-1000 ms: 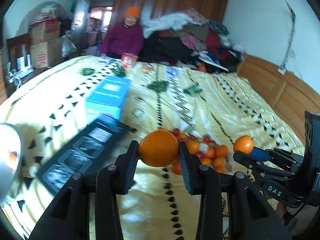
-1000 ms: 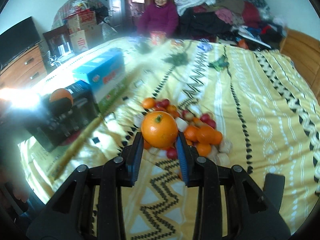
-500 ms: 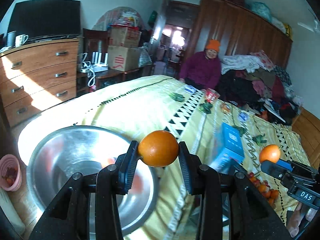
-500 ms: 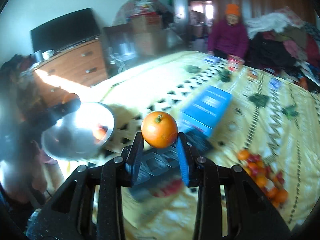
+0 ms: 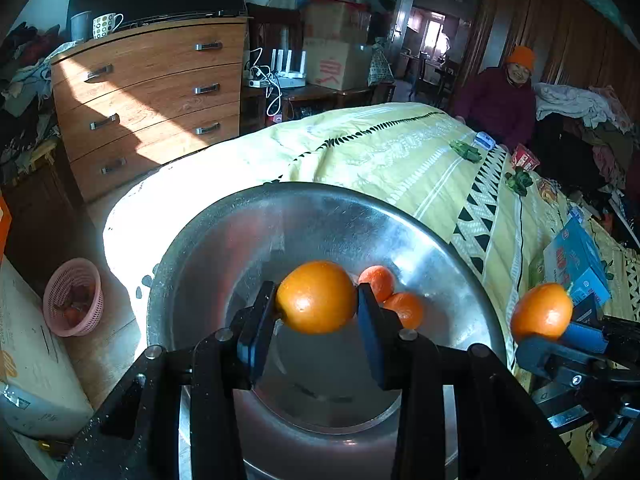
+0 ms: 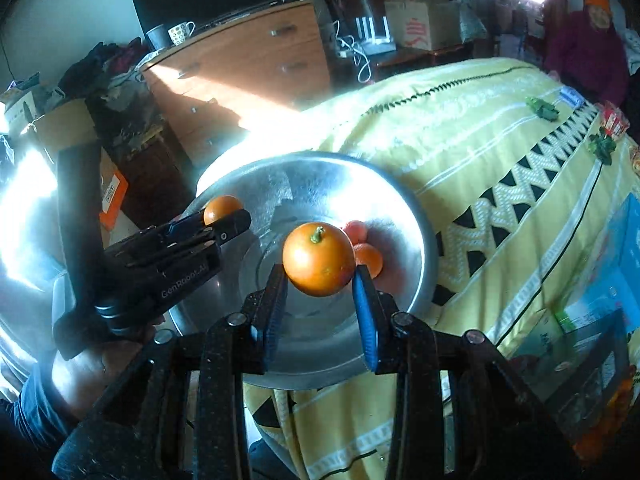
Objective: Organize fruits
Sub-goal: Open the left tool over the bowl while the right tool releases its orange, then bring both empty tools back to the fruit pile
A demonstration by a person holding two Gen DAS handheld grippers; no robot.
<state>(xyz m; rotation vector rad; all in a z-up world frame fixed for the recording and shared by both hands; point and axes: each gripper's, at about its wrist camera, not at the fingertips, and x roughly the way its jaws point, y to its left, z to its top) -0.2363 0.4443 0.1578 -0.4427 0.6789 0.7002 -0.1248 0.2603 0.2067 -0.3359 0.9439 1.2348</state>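
Observation:
My left gripper (image 5: pixel 317 312) is shut on an orange (image 5: pixel 316 297) and holds it over a large steel bowl (image 5: pixel 240 240) at the bed's corner. Two small oranges (image 5: pixel 394 298) lie in the bowl. My right gripper (image 6: pixel 320 280) is shut on a second orange (image 6: pixel 318 259), also over the bowl (image 6: pixel 400 204). The right gripper and its orange (image 5: pixel 541 311) show at the right of the left wrist view. The left gripper and its orange (image 6: pixel 221 209) show at the left of the right wrist view.
The bowl sits on a yellow patterned bedspread (image 5: pixel 400 152). A blue box (image 5: pixel 576 256) lies to the right on the bed. A wooden dresser (image 5: pixel 148 92) and a pink basket (image 5: pixel 72 296) stand left of the bed. A person in purple (image 5: pixel 504 100) sits at the far end.
Both grippers have swung left with their oranges, from the fruit pile on the bed to above the steel bowl. The bowl is now much closer and fills both views.

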